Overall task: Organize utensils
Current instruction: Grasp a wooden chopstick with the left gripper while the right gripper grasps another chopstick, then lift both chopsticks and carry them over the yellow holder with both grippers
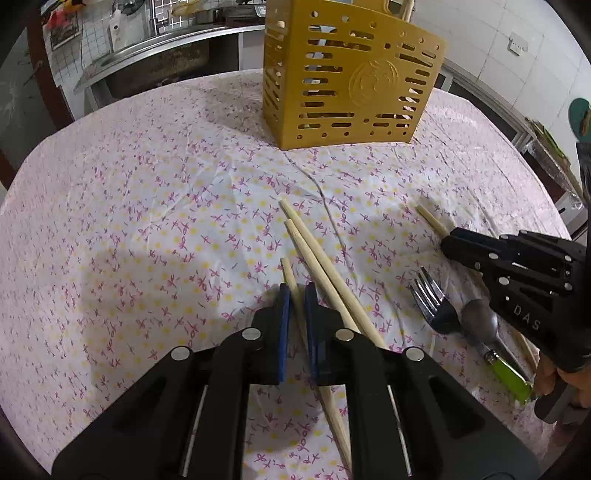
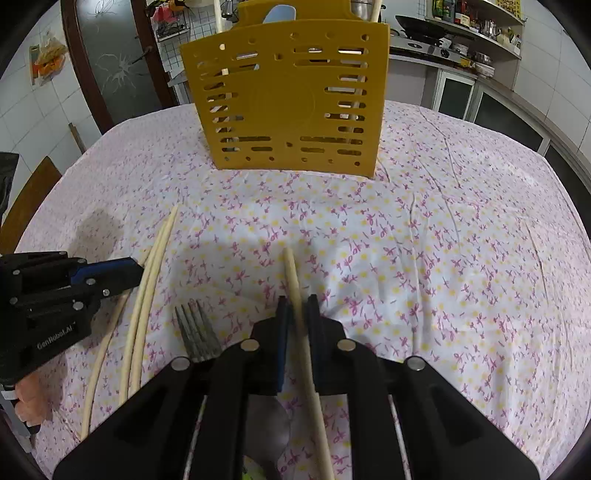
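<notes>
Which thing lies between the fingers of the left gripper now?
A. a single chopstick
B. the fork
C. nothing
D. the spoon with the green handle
A: in the left wrist view one chopstick runs between the blue pads of the left gripper, while the fork lies apart on the cloth.

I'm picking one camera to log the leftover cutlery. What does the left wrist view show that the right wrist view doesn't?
Only the left wrist view: a spoon with a green handle beside the fork, under the right gripper.

Only the right wrist view: the chopstick between the right gripper's fingers, seen from above, and a blue utensil standing in the yellow holder.

Both: holder, fork, floral tablecloth, loose chopsticks, each gripper closed on one chopstick.
</notes>
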